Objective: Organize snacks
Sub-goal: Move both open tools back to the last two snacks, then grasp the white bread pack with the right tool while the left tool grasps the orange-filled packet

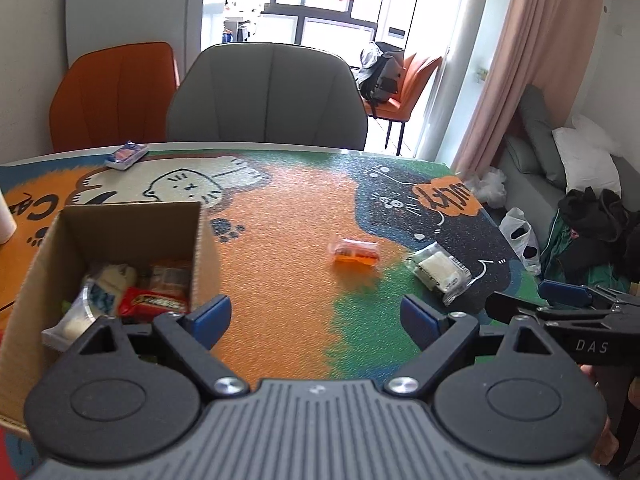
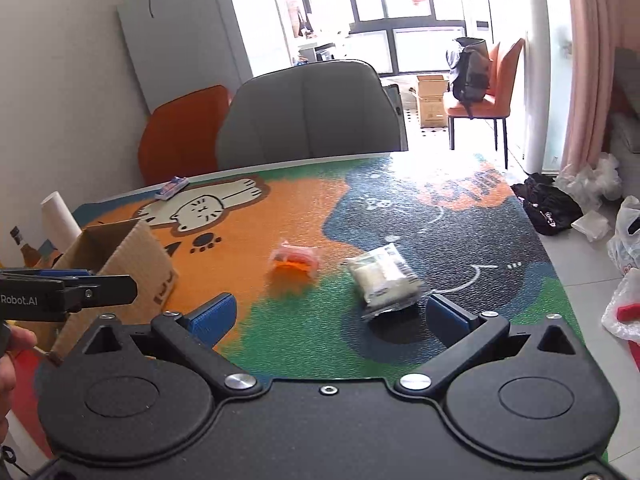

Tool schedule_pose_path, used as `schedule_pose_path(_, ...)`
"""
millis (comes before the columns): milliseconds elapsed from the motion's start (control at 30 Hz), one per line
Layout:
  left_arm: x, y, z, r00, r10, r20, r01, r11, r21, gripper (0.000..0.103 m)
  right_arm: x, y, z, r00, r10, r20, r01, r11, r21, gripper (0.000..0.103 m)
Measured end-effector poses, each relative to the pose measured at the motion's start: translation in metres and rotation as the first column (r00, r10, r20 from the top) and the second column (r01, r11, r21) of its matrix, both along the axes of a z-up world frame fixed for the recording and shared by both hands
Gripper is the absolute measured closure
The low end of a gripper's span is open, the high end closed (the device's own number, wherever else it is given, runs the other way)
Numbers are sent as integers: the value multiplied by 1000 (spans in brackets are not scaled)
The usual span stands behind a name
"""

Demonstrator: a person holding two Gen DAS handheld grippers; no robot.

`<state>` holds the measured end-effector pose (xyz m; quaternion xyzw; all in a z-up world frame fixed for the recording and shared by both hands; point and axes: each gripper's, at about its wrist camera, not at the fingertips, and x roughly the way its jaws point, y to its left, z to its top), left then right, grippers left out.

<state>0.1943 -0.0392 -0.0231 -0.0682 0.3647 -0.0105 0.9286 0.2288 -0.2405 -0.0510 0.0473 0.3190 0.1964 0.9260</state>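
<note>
A cardboard box (image 1: 120, 220) stands at the left of the table and holds several wrapped snacks, one red (image 1: 154, 302). My left gripper (image 1: 316, 316) is open and empty, just right of the box. An orange snack pack (image 1: 354, 251) and a clear pack with a white snack (image 1: 438, 270) lie on the mat ahead. A blue-and-red pack (image 1: 126, 155) lies at the far edge. My right gripper (image 2: 332, 314) is open and empty, with the white snack pack (image 2: 382, 276) just beyond its fingertips and the orange pack (image 2: 296, 258) further left. The box (image 2: 120, 252) is at its left.
A grey chair (image 1: 268, 96) and an orange chair (image 1: 114, 92) stand behind the table. A white roll (image 2: 60, 216) and a bottle (image 2: 20, 240) are at the table's left end. Plastic bags (image 2: 624, 240) and dark clothes (image 2: 548, 204) lie on the floor at the right.
</note>
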Motion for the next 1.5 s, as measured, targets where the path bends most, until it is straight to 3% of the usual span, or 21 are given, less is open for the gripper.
schedule_pose_path(767, 100, -30, -52, 999, -13, -51, 14, 1000, 8, 12, 79, -6, -55, 998, 13, -68, -16, 999, -46, 3)
schedule_pose_path(1000, 126, -33, -71, 997, -23, -71, 25, 1000, 18, 13, 99, 7, -73, 995, 34, -96, -41, 996, -76, 13)
schedule_pose_path(1100, 133, -36, -77, 997, -29, -75, 30, 999, 19, 13, 98, 12, -75, 997, 40, -63, -48, 992, -120, 16)
schedule_pose_path(1333, 148, -43, -90, 995, -43, -85, 46, 998, 31, 13, 94, 6, -74, 999, 33, -14, -35, 980, -198, 47)
schedule_pose_path(1500, 155, -54, -98, 994, -60, -88, 65, 996, 55, 13, 93, -6, -73, 1000, 24, -20, -27, 983, -179, 54)
